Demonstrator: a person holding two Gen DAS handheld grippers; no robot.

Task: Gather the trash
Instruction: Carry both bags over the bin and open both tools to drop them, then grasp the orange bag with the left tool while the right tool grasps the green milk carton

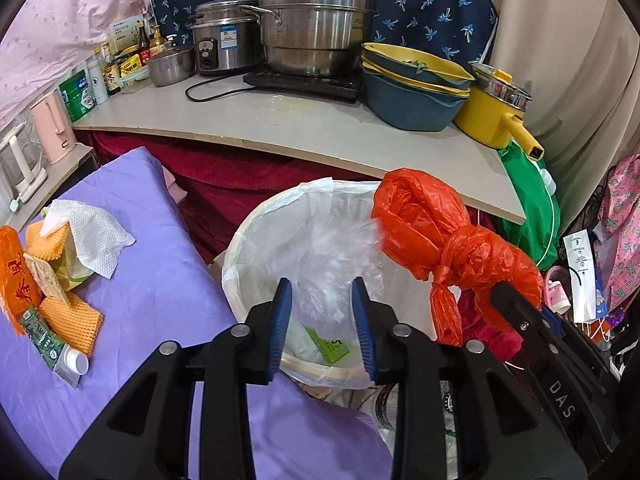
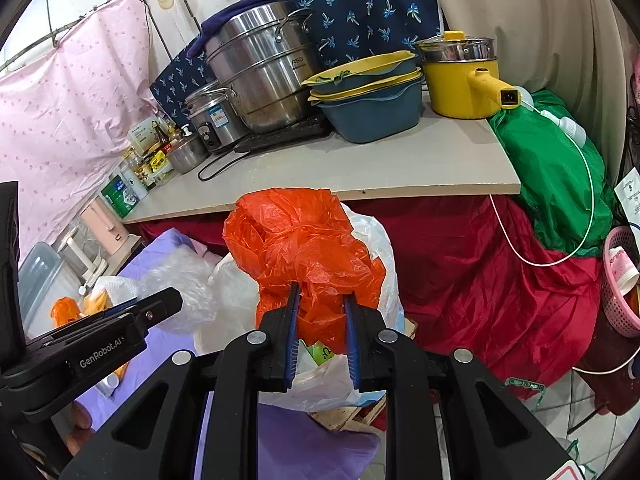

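A round trash bin (image 1: 240,248) lined with a white bag sits below the counter, with a clear plastic bag (image 1: 336,264) and a green packet (image 1: 330,347) inside. My left gripper (image 1: 323,292) is open and empty above the bin's near side. My right gripper (image 2: 320,300) is shut on a knotted orange plastic bag (image 2: 304,236), held over the bin; it also shows in the left wrist view (image 1: 432,224). More trash lies on the purple sheet (image 1: 160,280): a white tissue (image 1: 88,232), orange foam pieces (image 1: 72,316), a green tube (image 1: 48,340).
A counter (image 1: 320,128) behind the bin holds steel pots (image 1: 316,20), stacked blue-and-yellow basins (image 1: 412,84) and a yellow pot (image 1: 496,116). Red cloth (image 2: 472,264) hangs under it. A green bag (image 2: 556,176) and a pink basket (image 2: 620,280) stand at the right.
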